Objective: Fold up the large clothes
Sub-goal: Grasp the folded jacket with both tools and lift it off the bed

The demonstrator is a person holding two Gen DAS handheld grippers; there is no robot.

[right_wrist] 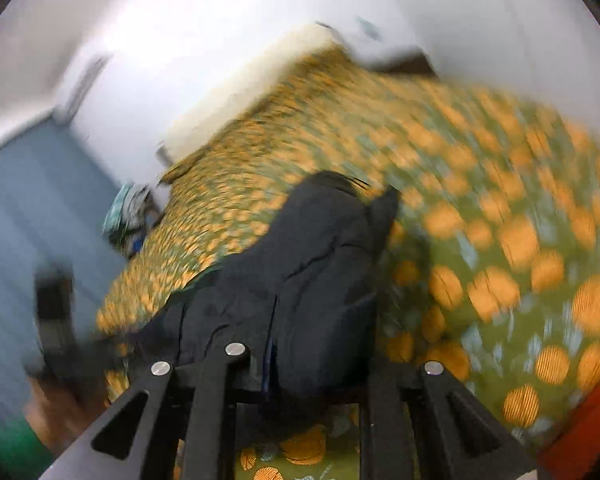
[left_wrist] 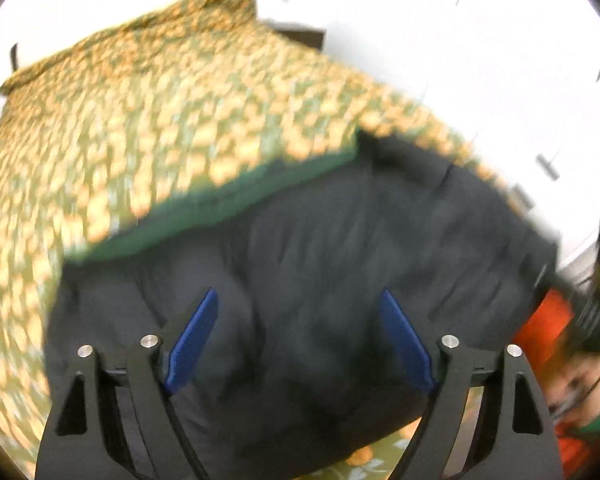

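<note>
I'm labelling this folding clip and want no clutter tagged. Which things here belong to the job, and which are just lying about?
Part of the job:
- dark garment, partly folded on the bed
- left gripper, open over the garment
- right gripper, shut on the garment

Just lying about:
- flowered bedspread
- green cloth under the garment's edge
- bundle of cloth beside the bed

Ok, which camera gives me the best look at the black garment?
The left wrist view: the black garment fills the frame between the open left gripper. The right wrist view shows it narrower and bunched, its near end pinched in the shut right gripper.
</note>
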